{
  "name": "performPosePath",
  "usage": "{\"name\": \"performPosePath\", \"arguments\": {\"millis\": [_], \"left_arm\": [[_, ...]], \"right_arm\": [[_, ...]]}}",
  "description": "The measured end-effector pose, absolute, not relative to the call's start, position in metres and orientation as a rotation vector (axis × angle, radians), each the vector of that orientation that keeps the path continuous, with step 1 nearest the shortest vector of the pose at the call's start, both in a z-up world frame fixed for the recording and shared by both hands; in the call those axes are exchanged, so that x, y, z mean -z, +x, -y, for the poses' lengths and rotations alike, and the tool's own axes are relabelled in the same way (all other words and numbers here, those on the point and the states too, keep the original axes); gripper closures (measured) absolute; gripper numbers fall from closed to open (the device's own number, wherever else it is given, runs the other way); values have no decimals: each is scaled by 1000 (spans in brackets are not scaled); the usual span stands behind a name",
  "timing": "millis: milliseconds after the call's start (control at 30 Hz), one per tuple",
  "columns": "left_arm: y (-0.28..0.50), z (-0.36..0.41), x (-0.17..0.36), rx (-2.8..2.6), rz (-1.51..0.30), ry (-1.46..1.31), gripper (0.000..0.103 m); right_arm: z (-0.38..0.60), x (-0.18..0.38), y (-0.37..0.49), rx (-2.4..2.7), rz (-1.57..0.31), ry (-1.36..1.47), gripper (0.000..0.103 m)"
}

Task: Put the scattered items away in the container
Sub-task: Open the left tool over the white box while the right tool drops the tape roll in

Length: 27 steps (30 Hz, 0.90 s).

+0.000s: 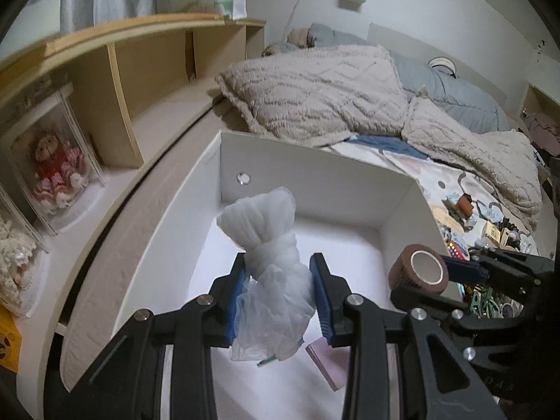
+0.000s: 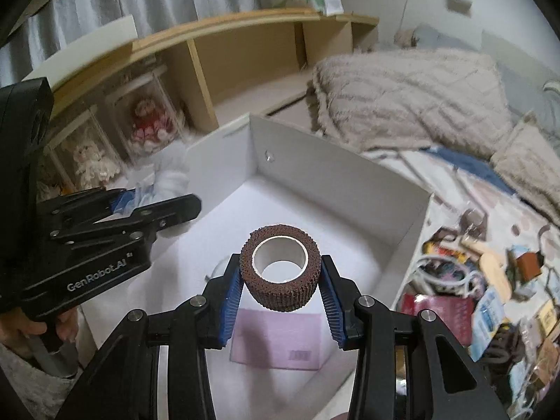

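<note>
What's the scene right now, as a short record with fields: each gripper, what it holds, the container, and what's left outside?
left gripper: shut on white knotted bag, held over the box
right gripper: shut on brown tape roll, held over the box
container: white open box on the bed
already inside: pink flat pad on the box floor
left outside: pile of scattered items on the bedsheet, right of the box

2 wrist fisheyes, close above the white box [image 1: 315, 175], angled down and forward, sharing its interior.
</note>
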<state>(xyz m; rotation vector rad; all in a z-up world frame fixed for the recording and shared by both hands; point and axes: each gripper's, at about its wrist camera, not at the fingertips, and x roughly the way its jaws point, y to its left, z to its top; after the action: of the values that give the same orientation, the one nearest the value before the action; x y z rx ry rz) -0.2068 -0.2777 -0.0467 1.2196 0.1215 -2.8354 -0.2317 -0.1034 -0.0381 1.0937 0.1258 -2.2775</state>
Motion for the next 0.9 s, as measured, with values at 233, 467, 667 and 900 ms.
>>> {"name": "performPosePath", "arguments": {"millis": [233,467,667,900], "left_arm": [[-212,281,61,2802,-140,1330,68],[-212,277,61,2800,-120,1350,68],[-210,277,54,2779,-121,1317,53],[-205,275,51,2781,-117,1315,40]], "right_arm": [[114,57,-235,2204,-174,1205,60],[116,64,-235,2181,-191,1238,60],[114,65,-238,2191,-172,1268,60],[112,64,-237,2165,-162,1273,51]]}}
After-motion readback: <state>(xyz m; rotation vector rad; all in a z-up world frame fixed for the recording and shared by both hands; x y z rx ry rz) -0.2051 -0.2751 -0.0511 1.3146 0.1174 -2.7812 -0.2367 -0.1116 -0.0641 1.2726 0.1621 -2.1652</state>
